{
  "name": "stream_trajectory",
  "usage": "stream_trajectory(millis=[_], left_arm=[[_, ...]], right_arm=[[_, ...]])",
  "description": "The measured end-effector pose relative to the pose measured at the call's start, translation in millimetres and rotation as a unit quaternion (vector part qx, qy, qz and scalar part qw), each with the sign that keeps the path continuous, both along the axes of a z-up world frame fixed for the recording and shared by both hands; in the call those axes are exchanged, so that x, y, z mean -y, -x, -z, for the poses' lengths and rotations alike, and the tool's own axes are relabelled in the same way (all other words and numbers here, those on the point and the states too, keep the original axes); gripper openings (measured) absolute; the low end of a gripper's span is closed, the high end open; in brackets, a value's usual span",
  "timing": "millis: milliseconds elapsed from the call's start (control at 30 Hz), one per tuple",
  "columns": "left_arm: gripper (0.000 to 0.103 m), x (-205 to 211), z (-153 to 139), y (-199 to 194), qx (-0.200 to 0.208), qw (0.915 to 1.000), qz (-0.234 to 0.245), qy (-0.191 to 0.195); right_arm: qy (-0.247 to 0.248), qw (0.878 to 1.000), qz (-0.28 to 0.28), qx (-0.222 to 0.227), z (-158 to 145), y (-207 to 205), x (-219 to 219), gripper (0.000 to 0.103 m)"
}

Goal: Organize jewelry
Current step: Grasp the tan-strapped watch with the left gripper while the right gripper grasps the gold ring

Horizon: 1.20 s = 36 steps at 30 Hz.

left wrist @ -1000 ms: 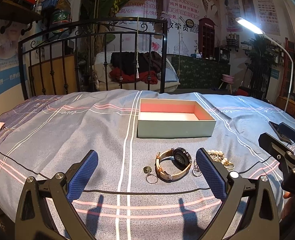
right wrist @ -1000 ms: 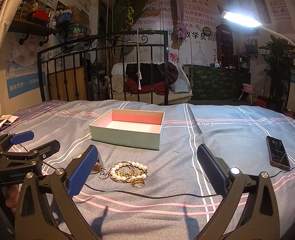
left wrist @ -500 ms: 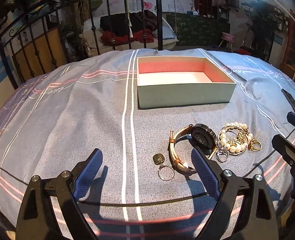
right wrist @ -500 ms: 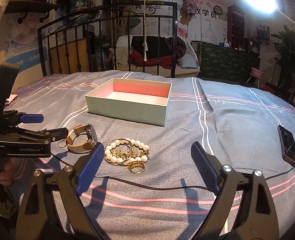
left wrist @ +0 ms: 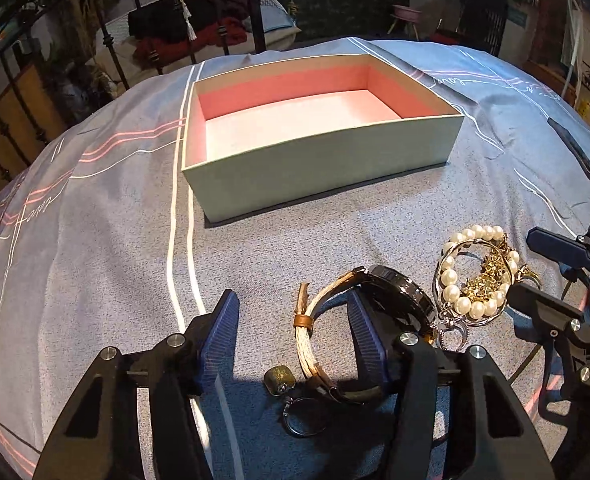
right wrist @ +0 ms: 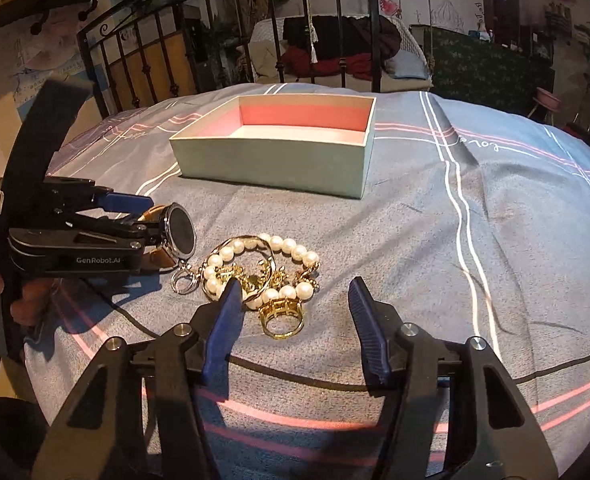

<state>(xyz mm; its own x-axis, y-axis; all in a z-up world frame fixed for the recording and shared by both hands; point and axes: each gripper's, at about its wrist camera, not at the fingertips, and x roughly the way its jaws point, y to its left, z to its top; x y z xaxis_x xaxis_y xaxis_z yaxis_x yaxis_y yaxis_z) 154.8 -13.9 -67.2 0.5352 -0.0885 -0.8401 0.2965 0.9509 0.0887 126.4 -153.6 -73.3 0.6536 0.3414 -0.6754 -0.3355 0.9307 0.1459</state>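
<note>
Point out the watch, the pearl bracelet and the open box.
watch (left wrist: 401, 294), left wrist view, on its dark case.
pearl bracelet (right wrist: 291, 246), right wrist view, on a far-side pearl.
open box (right wrist: 271, 164), right wrist view, on its near wall.

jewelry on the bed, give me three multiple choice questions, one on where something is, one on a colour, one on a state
1. Where does the watch lie relative to the left gripper?
A. inside the box
B. its strap loop between the open fingers
C. on the phone

2. What colour are the inner walls of the box?
A. pink-red
B. black
C. yellow

3. What is in the box?
A. the pearl bracelet
B. the gold ring
C. nothing that shows

Answers:
1. B, the strap curves up between the two blue pads in the left wrist view.
2. A, the walls inside glow pink-red above a pale floor, while the outside is pale green.
3. C, the floor shows bare in both views; the pearl bracelet and gold ring lie on the bedspread in front of the right gripper.
</note>
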Motion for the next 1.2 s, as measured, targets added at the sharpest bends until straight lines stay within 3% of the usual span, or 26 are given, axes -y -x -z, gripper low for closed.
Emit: stream_trajectory(millis=[133,167,200,300,367,433,767,1200], left_arm=[[0.041,5.9,0.7,-0.2,0.004,0.9998,0.019,0.002],[0.035,8.4,0.5,0.3,0.007,0.9997,0.024,0.001],[0.023,10.8,0.2,1.7,0.007,0.9993,0.035,0.007],[0.013,17.2,-0.4,5.7,0.016,0.9988,0.046,-0.002],[0.010,18.3,-1.6,7.3,0.019,0.9986,0.049,0.002],[0.009,17.6,-3.6,8.0,0.020,0.9988,0.044,0.006],[0.008,7.4,-32.6,18.4,0.054,0.9972,0.006,0.052],[0.008,-6.5,-53.2,29.5,0.066,0.9947,-0.032,0.073]], right_arm=[[-0.002,1.000,-0.005,-0.008,4.6,-0.4,-1.2,0.053],[0.002,1.000,-0.007,-0.010,5.5,-1.1,-2.7,0.053],[0.006,1.000,-0.009,-0.011,6.0,-1.1,-3.9,0.053],[0.021,1.000,-0.013,-0.008,5.7,-0.8,-8.7,0.051],[0.026,1.000,-0.015,-0.006,4.8,-0.4,-9.8,0.040],[0.026,0.999,-0.019,-0.006,3.1,-0.4,-9.2,0.025],[0.014,1.000,-0.021,0.007,1.1,9.2,-4.6,0.025],[-0.002,0.999,-0.022,0.037,-21.7,19.5,-1.9,0.025]])
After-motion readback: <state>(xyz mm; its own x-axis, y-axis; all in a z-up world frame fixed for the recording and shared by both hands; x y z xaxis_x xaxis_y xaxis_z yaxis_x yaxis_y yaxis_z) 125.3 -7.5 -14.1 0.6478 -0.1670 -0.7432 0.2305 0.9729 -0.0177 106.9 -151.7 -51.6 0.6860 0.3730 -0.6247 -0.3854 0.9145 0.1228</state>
